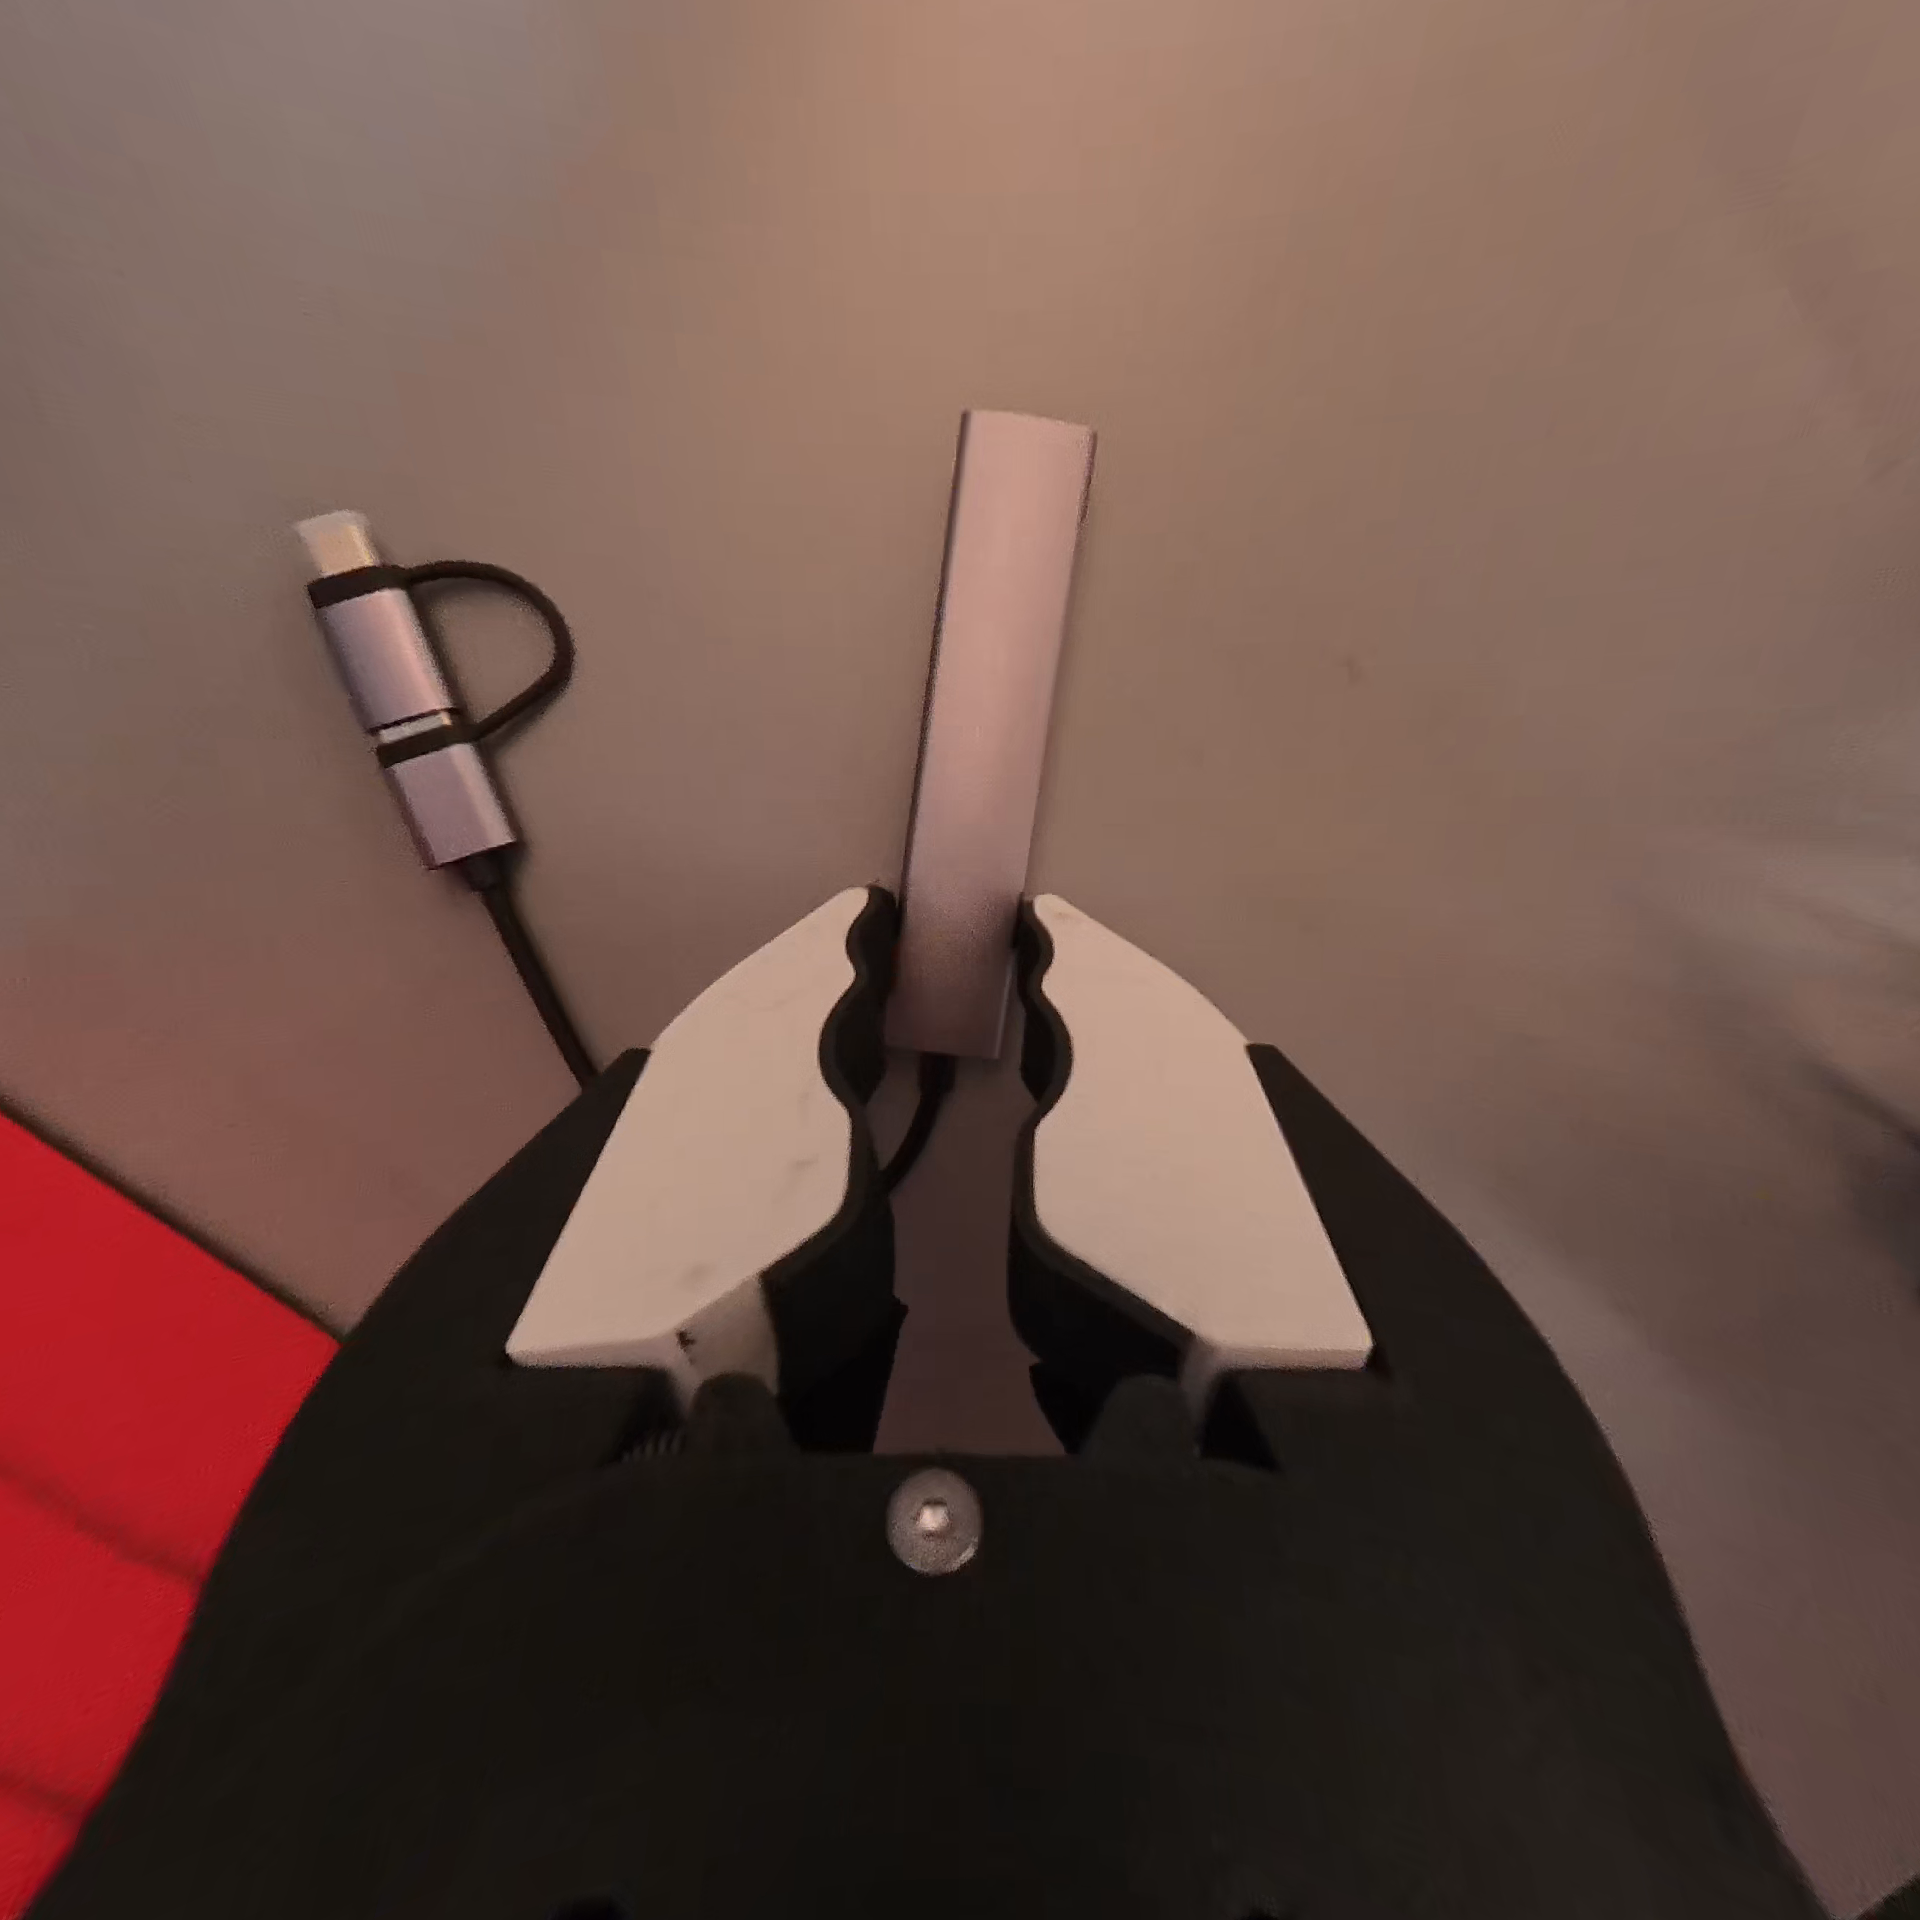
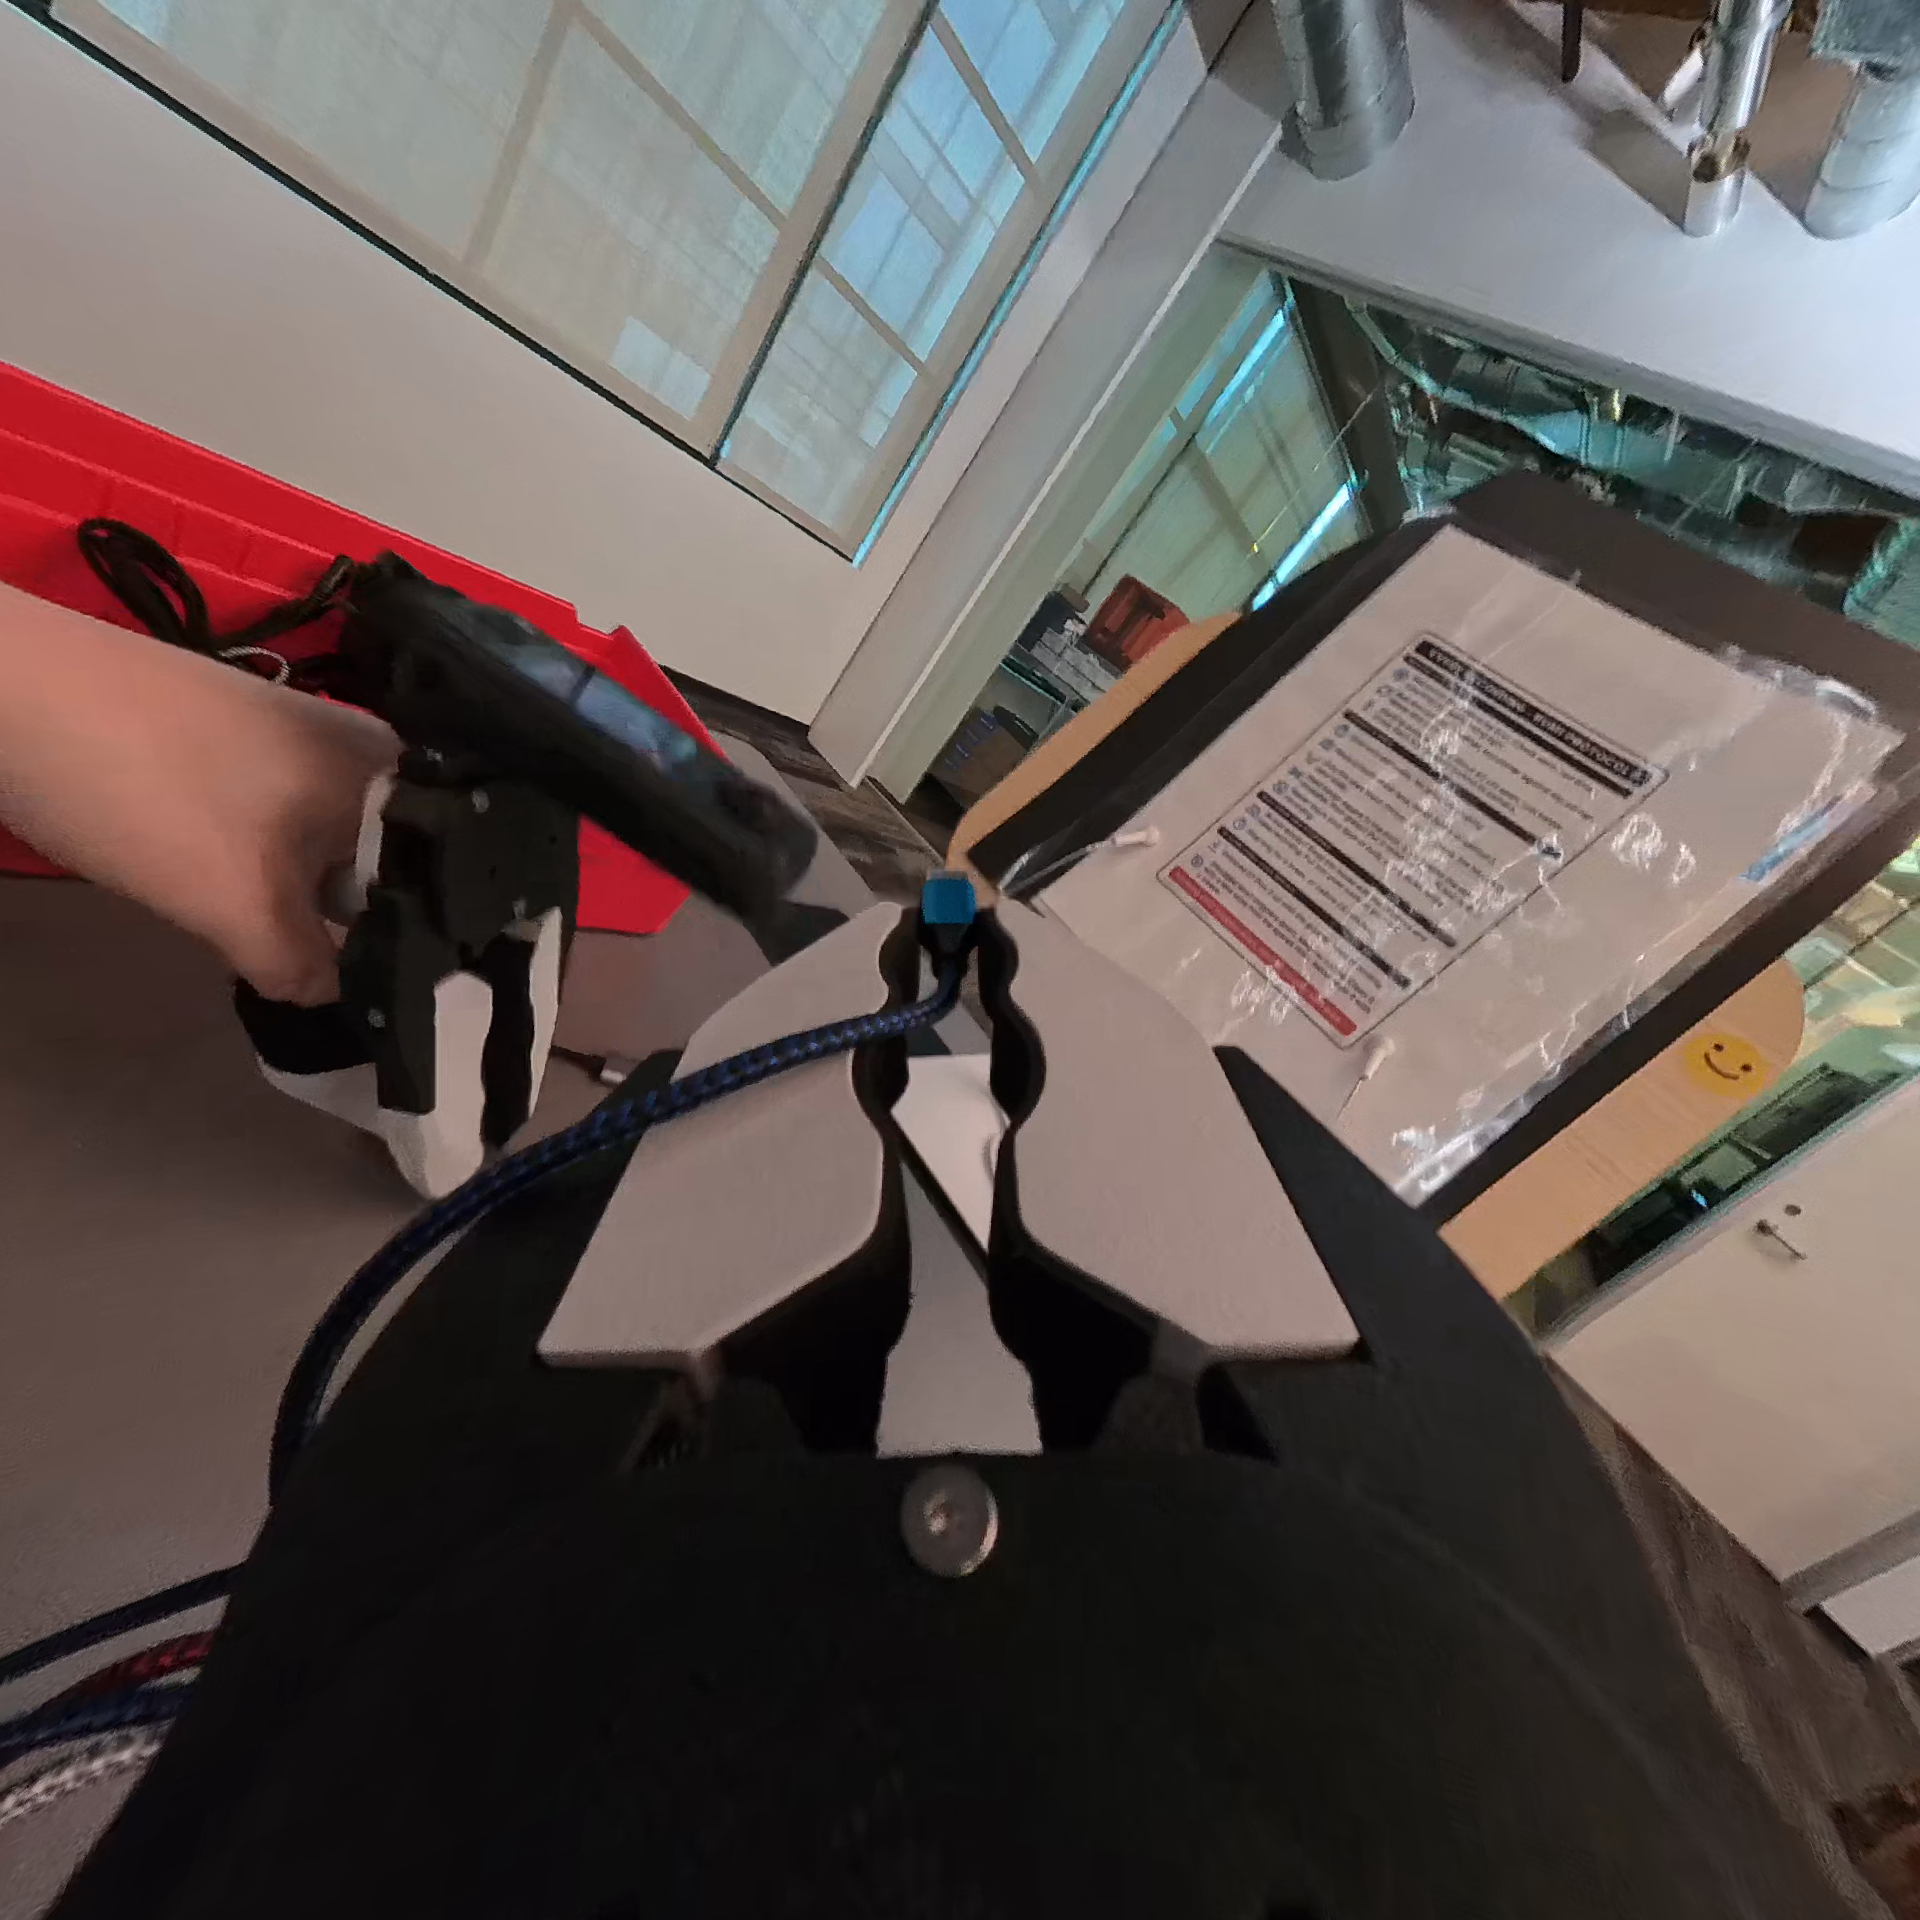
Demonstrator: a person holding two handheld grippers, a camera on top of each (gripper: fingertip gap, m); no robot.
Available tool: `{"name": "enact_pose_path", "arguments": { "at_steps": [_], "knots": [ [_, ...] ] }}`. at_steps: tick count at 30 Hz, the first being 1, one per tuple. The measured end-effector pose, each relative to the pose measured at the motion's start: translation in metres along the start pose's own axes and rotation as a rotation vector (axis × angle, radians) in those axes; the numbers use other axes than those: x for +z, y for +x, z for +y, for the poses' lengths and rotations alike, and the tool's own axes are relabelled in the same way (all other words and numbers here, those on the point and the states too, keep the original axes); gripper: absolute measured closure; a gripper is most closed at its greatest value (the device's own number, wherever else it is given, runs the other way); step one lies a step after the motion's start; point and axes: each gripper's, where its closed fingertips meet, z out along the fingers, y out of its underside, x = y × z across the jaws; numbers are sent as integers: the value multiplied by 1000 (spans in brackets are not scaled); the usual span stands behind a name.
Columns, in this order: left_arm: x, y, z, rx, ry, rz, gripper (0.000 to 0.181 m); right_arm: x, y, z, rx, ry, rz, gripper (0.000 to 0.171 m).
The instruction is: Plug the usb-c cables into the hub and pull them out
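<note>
Hub (image 1: 987,727) is in the middle of my left wrist view, lying flat on the grey table (image 1: 1455,520). My left gripper (image 1: 951,914) is clamped on its near end, I think to keep it steady when a plug is pushed in. Its long axis goes from the frame's centre upward, the far end pointing up. Its own grey adapter plug (image 1: 405,686) lies at the left, tip toward the upper left, beside the red bin (image 1: 125,1351) in the lower left corner.

In my right wrist view, my right gripper (image 2: 948,920) is closed on the blue usb-c cable (image 2: 727,1060) just behind its blue plug (image 2: 945,899). The plug points up the frame, away from the hub; the braided cable runs off to the lower left. The left gripper (image 2: 499,1039) shows at the left, held by my hand (image 2: 187,790).
</note>
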Motion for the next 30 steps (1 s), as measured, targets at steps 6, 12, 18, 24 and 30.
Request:
{"name": "enact_pose_path", "arguments": {
  "at_steps": [6,12,18,24,30],
  "knots": [
    [-51,17,-42,-291,351,368,160,7,10,35,87,-174,66,160],
    [-121,43,-84,-483,730,897,160,8,13,38,56,-218,204,160],
    [-151,90,-106,-483,861,1131,160,6,7,12,-58,-158,303,160],
    [-160,102,-115,-531,991,1145,159,4,8,11,-42,-139,348,159],
    [-163,105,-119,-521,1069,1079,159,1,12,7,-25,-108,374,160]
  ]
}}
